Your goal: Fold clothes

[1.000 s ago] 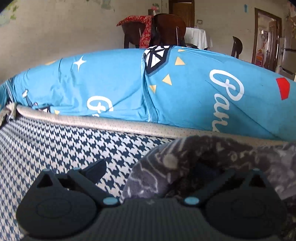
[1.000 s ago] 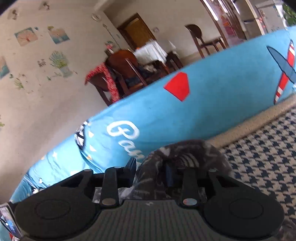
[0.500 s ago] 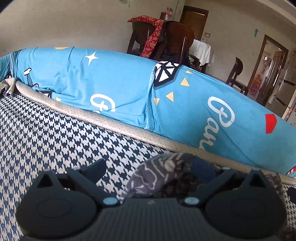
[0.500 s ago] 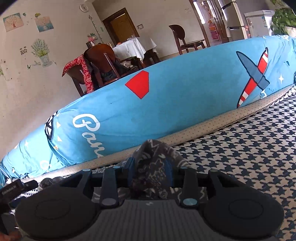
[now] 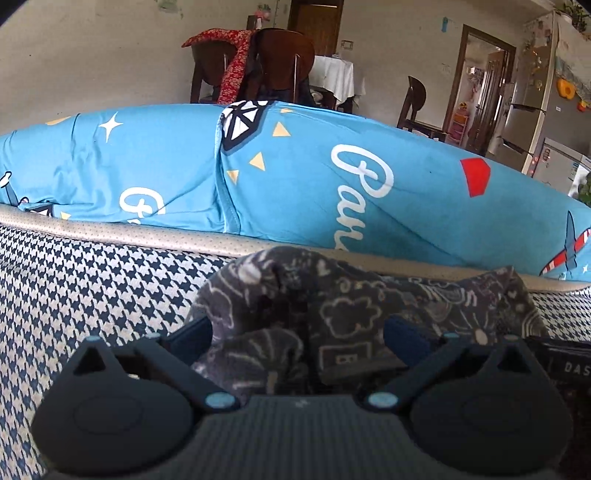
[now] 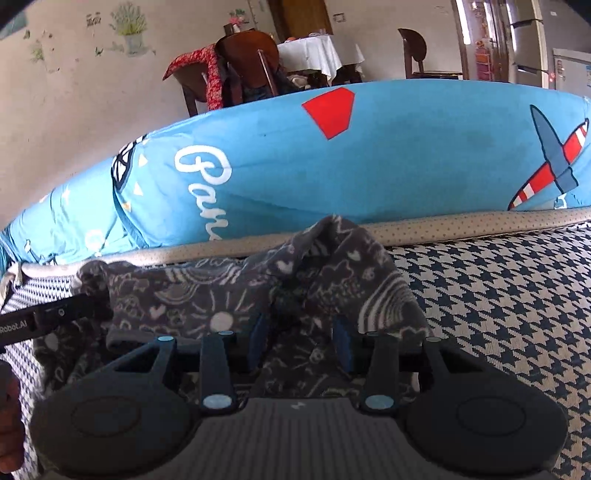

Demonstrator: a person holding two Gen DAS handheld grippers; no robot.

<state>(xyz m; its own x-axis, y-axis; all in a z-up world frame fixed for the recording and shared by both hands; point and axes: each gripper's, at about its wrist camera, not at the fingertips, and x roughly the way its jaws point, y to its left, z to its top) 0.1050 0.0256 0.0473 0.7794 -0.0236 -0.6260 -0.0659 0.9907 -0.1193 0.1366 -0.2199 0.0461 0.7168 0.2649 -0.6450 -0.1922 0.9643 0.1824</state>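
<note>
Left wrist view: I am looking along left gripper, jaws standing wide, grey patterned garment bunching between them; whether pads are pressing, I cannot tell. Garment lying on houndstooth cover, near beige piping. Blue quilt behind, white script reading "Pau…". Far: chairs, white-clothed table, fridge at right.

Right wrist view: right gripper partly open, garment sitting between blue pads. At left, left gripper showing "Robot.AI". Flower stickers on wall.
</note>
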